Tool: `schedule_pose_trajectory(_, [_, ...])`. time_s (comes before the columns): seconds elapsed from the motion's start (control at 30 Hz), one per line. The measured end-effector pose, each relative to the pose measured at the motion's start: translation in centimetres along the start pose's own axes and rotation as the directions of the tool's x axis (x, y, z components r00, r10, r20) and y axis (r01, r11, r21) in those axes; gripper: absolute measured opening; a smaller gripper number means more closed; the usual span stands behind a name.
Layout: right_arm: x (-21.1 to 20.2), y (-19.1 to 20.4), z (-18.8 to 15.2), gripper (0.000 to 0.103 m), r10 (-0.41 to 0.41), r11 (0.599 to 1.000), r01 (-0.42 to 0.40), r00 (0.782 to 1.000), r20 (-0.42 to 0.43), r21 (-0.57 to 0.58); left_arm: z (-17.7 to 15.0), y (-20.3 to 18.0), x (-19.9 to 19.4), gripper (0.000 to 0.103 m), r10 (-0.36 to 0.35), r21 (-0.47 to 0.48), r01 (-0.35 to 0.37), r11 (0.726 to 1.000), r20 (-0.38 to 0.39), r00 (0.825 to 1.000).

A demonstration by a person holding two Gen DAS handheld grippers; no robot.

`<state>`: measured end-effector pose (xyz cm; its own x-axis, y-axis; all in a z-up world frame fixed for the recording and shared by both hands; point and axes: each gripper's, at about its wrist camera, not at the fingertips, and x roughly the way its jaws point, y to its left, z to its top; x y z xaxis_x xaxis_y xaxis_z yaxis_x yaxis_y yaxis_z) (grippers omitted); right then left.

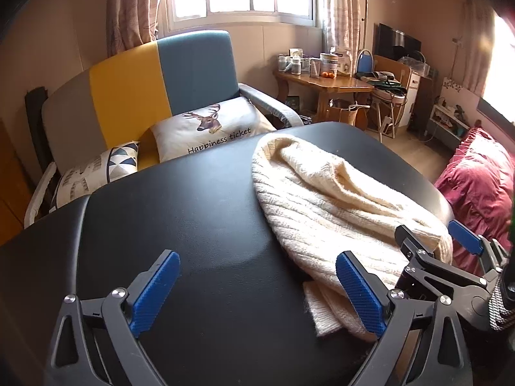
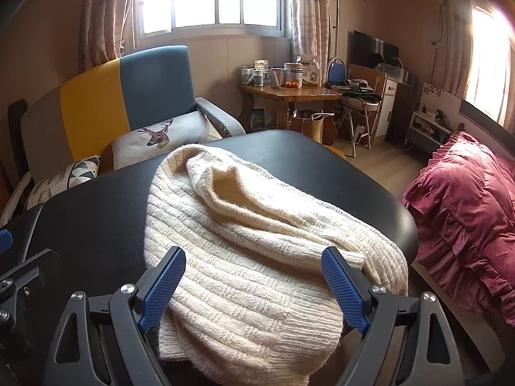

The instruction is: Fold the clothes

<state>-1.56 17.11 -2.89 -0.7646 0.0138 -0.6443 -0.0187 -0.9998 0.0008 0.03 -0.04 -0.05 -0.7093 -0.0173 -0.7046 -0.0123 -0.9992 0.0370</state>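
A cream ribbed knit sweater (image 1: 325, 199) (image 2: 251, 234) lies bunched on the right half of a black table (image 1: 180, 212) (image 2: 93, 212). My left gripper (image 1: 257, 270) is open over the bare table, its right finger beside the sweater's near edge. The right gripper (image 2: 254, 267) is open too, its blue pads straddling the sweater's near part without closing on it. In the left wrist view the right gripper (image 1: 437, 241) shows at the right edge, over the sweater. A sliver of the left gripper's blue pad (image 2: 4, 239) shows at the left edge of the right wrist view.
Behind the table stands a yellow, blue and grey sofa (image 1: 135, 87) with a deer cushion (image 1: 209, 125). A wooden side table (image 1: 322, 80) with jars stands at the back. A red ruffled bedspread (image 2: 466, 212) lies right of the table.
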Motion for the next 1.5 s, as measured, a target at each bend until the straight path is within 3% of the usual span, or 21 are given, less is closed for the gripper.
schedule_pose_trajectory(0.33, [-0.2, 0.6, -0.1, 0.088, 0.014, 1.000, -0.014, 1.000, -0.005, -0.009, -0.9, 0.6, 0.2, 0.100, -0.036, -0.037, 0.035, 0.999, -0.021, 0.999])
schedule_pose_trajectory(0.43, [-0.3, 0.5, 0.0, 0.088, 0.041, 0.999, -0.041, 0.999, -0.010, -0.012, -1.5, 1.7, 0.7, 0.100, -0.142, -0.055, 0.141, 0.989, -0.017, 0.990])
schedule_pose_trajectory(0.53, [-0.6, 0.4, -0.2, 0.088, 0.179, 0.984, -0.179, 0.984, -0.014, -0.009, -2.2, 2.9, 1.7, 0.103, -0.242, -0.105, 0.235, 0.966, -0.060, 0.968])
schedule_pose_trajectory(0.6, [-0.3, 0.0, -0.2, 0.088, 0.366, 0.931, -0.366, 0.929, -0.058, 0.007, -2.8, 3.9, 2.6, 0.103, -0.288, -0.143, 0.273, 0.951, -0.097, 0.953])
schedule_pose_trajectory(0.67, [0.6, -0.6, 0.0, 0.088, 0.563, 0.826, -0.560, 0.816, -0.132, 0.064, -3.9, 5.3, 3.3, 0.103, -0.341, -0.188, 0.317, 0.930, -0.115, 0.933])
schedule_pose_trajectory(0.7, [1.1, -0.4, 0.2, 0.088, 0.618, 0.784, -0.616, 0.766, -0.177, 0.072, -4.8, 6.1, 3.5, 0.103, -0.371, -0.210, 0.343, 0.916, -0.115, 0.921])
schedule_pose_trajectory(0.73, [1.5, 0.1, 0.4, 0.088, 0.619, 0.779, -0.626, 0.753, -0.221, 0.050, -5.7, 7.3, 3.8, 0.103, -0.410, -0.247, 0.372, 0.895, -0.126, 0.903])
schedule_pose_trajectory(0.8, [1.8, 2.0, 1.2, 0.088, 0.553, 0.800, -0.595, 0.781, -0.289, -0.079, -7.7, 9.8, 4.5, 0.103, -0.494, -0.334, 0.426, 0.841, -0.153, 0.856])
schedule_pose_trajectory(0.83, [2.1, 3.1, 1.5, 0.088, 0.531, 0.793, -0.593, 0.785, -0.321, -0.139, -8.8, 11.2, 4.7, 0.103, -0.522, -0.374, 0.440, 0.817, -0.153, 0.839])
schedule_pose_trajectory(0.87, [2.8, 4.1, 1.7, 0.088, 0.522, 0.782, -0.602, 0.775, -0.356, -0.163, -9.7, 12.4, 4.8, 0.103, -0.529, -0.397, 0.439, 0.806, -0.150, 0.835])
schedule_pose_trajectory(0.93, [4.1, 6.3, 2.0, 0.088, 0.497, 0.759, -0.616, 0.758, -0.422, -0.212, -11.5, 14.8, 4.6, 0.103, -0.493, -0.426, 0.398, 0.813, -0.139, 0.859])
schedule_pose_trajectory(0.97, [4.8, 7.7, 1.9, 0.088, 0.460, 0.756, -0.602, 0.768, -0.446, -0.256, -12.3, 15.8, 4.3, 0.103, -0.465, -0.428, 0.373, 0.823, -0.132, 0.875])
schedule_pose_trajectory(1.03, [6.5, 10.5, 1.1, 0.088, 0.364, 0.752, -0.550, 0.806, -0.466, -0.364, -13.9, 17.7, 3.5, 0.103, -0.395, -0.419, 0.315, 0.852, -0.119, 0.911])
schedule_pose_trajectory(1.1, [8.2, 13.1, -0.2, 0.085, 0.241, 0.742, -0.473, 0.849, -0.470, -0.474, -15.1, 19.0, 3.1, 0.103, -0.333, -0.412, 0.256, 0.874, -0.127, 0.934])
schedule_pose_trajectory(1.13, [9.0, 14.1, -0.8, 0.079, 0.165, 0.734, -0.420, 0.873, -0.460, -0.534, -15.7, 19.6, 3.1, 0.103, -0.322, -0.421, 0.239, 0.875, -0.137, 0.937])
schedule_pose_trajectory(1.2, [10.5, 15.2, -2.2, 0.052, -0.015, 0.706, -0.265, 0.921, -0.388, -0.657, -16.5, 20.6, 3.6, 0.103, -0.347, -0.481, 0.236, 0.844, -0.155, 0.925])
schedule_pose_trajectory(1.23, [11.0, 15.0, -2.3, 0.018, -0.062, 0.713, -0.213, 0.930, -0.363, -0.668, -16.6, 20.9, 3.7, 0.103, -0.360, -0.505, 0.239, 0.830, -0.156, 0.920])
schedule_pose_trajectory(1.27, [11.1, 14.2, -1.8, 0.013, -0.032, 0.753, -0.227, 0.925, -0.378, -0.618, -16.6, 21.1, 3.9, 0.102, -0.370, -0.523, 0.242, 0.817, -0.155, 0.916])
schedule_pose_trajectory(1.33, [11.0, 12.2, -0.5, 0.011, 0.023, 0.812, -0.249, 0.917, -0.398, -0.527, -16.0, 20.5, 4.4, 0.102, -0.419, -0.536, 0.286, 0.794, -0.141, 0.897])
schedule_pose_trajectory(1.43, [9.5, 8.1, 2.2, 0.011, 0.090, 0.889, -0.242, 0.925, -0.369, -0.390, -13.9, 18.0, 5.1, 0.102, -0.487, -0.506, 0.361, 0.783, -0.137, 0.863])
schedule_pose_trajectory(1.5, [8.8, 5.2, 3.9, 0.011, 0.082, 0.926, -0.194, 0.941, -0.328, -0.325, -12.0, 15.0, 6.3, 0.101, -0.536, -0.468, 0.416, 0.780, -0.156, 0.830])
